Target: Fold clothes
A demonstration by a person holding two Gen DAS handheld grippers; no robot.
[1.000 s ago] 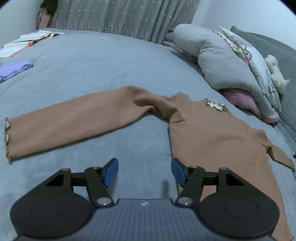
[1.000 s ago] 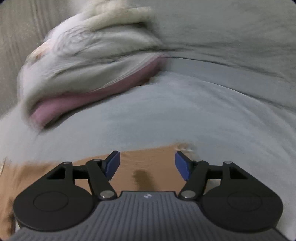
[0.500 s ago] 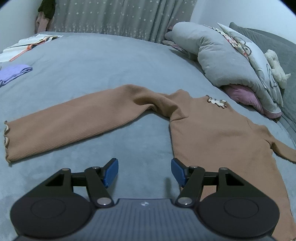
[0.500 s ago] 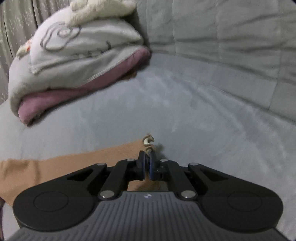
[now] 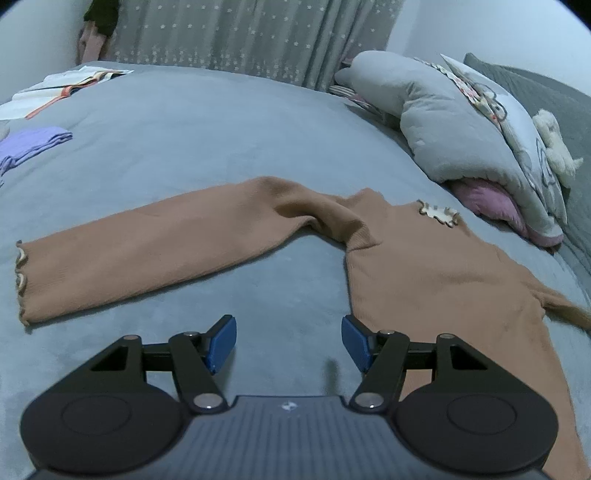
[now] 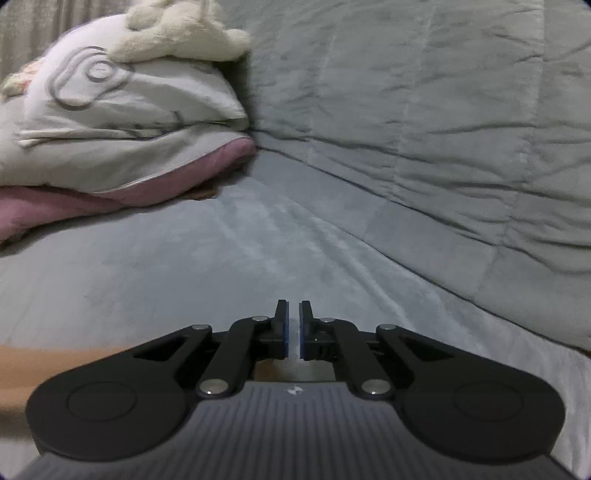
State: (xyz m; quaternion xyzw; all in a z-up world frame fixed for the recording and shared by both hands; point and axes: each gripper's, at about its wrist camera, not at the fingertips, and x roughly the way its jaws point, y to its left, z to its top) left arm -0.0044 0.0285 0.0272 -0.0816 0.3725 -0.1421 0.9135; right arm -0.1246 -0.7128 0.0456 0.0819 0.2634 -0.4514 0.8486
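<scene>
Tan ribbed knit is spread flat on the grey-blue bedspread (image 5: 221, 122): the sweater (image 5: 424, 266) lies face up, one sleeve (image 5: 147, 251) stretched out to the left, a small pale appliqué (image 5: 439, 214) seen near the neckline; the left gripper (image 5: 288, 341) is held above the bedspread just beside the sweater's lower edge, its jaws standing well apart with nothing between them; in the right wrist view the right gripper (image 6: 293, 332) is seen with its jaws opening, only a narrow gap parting the blue pads (image 6: 284, 334), no cloth caught between them; tan fabric shows beneath it at lower left; a grey pillow (image 6: 110, 140) and plush toy (image 6: 177, 33) are piled beyond.
</scene>
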